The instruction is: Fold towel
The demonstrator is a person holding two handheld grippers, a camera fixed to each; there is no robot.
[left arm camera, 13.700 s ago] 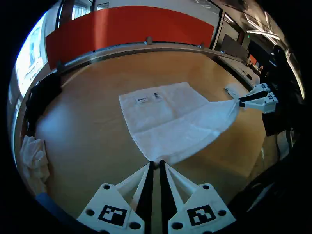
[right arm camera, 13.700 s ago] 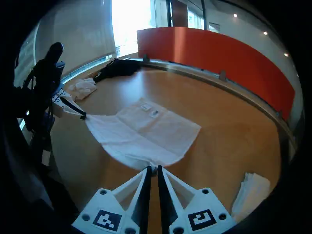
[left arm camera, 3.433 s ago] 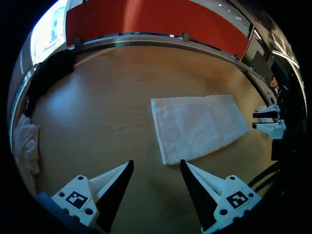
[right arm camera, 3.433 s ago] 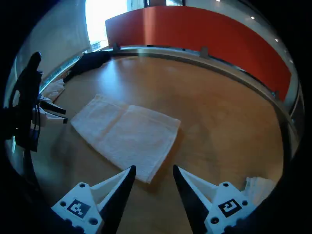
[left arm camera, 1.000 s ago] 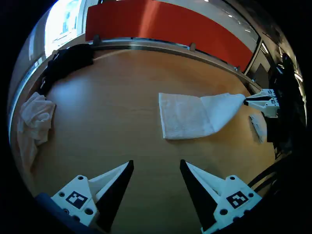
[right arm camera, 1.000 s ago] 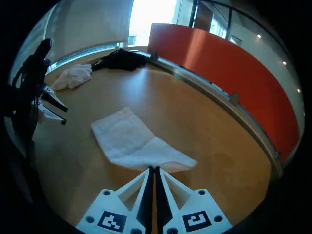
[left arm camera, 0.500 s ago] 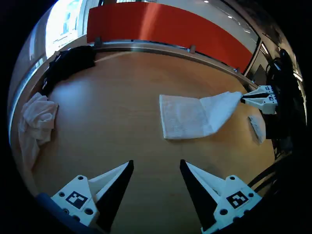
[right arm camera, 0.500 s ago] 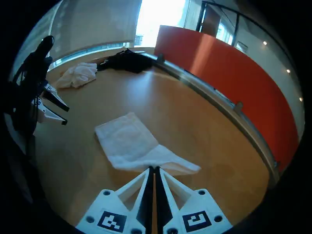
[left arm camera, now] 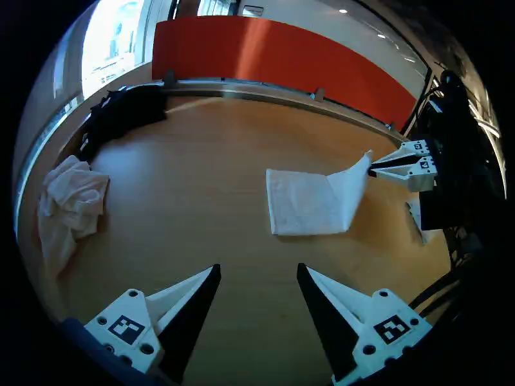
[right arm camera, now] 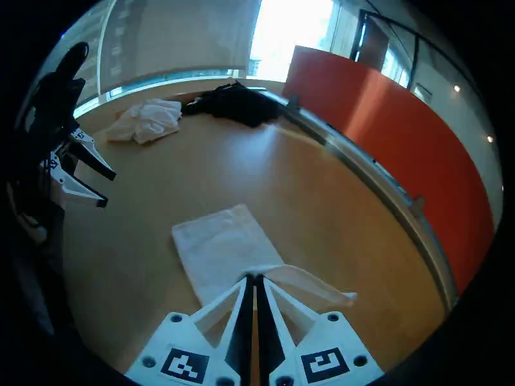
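Observation:
A white towel lies folded on the wooden table, its right end raised off the surface. My right gripper is shut on that raised end and holds it above the rest of the towel. In the right gripper view the towel runs from the shut right gripper out across the table, with a loose flap at the right. My left gripper stands open near the table's front edge, well short of the towel, nothing between its fingers. It also appears at the left of the right gripper view, the left gripper open.
A crumpled white cloth lies at the table's left edge, and a black garment sits behind it. A red panel and a metal rail bound the far side. Another white cloth lies beneath the right gripper.
My right gripper has lifted the towel's end higher and carried it leftward over the folded part. My left gripper stays open in the same place.

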